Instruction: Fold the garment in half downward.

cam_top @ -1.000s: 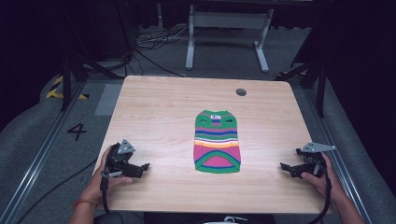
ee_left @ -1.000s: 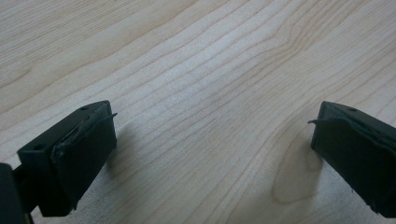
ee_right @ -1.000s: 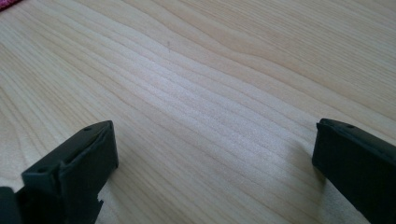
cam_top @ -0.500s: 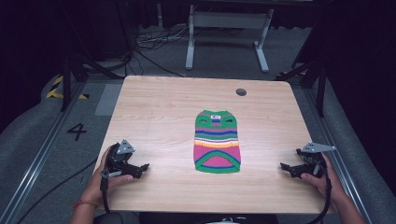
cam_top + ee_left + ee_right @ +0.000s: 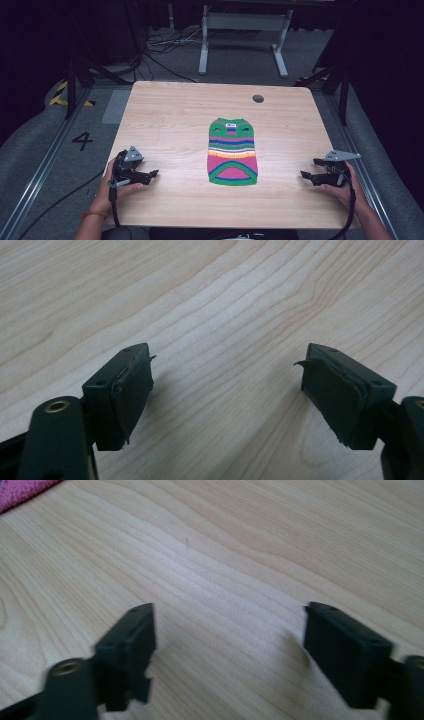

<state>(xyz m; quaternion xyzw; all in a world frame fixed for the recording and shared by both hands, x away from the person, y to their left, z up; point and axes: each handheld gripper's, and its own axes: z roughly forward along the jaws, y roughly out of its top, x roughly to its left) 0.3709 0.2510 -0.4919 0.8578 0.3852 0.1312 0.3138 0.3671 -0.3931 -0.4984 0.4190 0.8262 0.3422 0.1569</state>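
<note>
A small striped knit sweater [image 5: 232,152] in green, pink, blue and orange lies flat at the middle of the wooden table [image 5: 175,115], neck toward the far side. My left gripper [image 5: 152,174] rests near the front left corner and points right toward the sweater, well short of it. Its jaws [image 5: 227,375] stand apart over bare wood and have just been closing a little, with nothing between them. My right gripper [image 5: 306,176] sits near the front right edge and points left. Its jaws [image 5: 230,630] are also apart, have just been closing, and hold nothing. A pink corner of the sweater [image 5: 20,490] shows far off.
A round dark grommet hole [image 5: 258,98] sits near the table's far edge. Beyond the table are cables and a white metal stand [image 5: 240,30] on grey carpet. A rail and a painted 4 [image 5: 82,141] lie on the floor at left.
</note>
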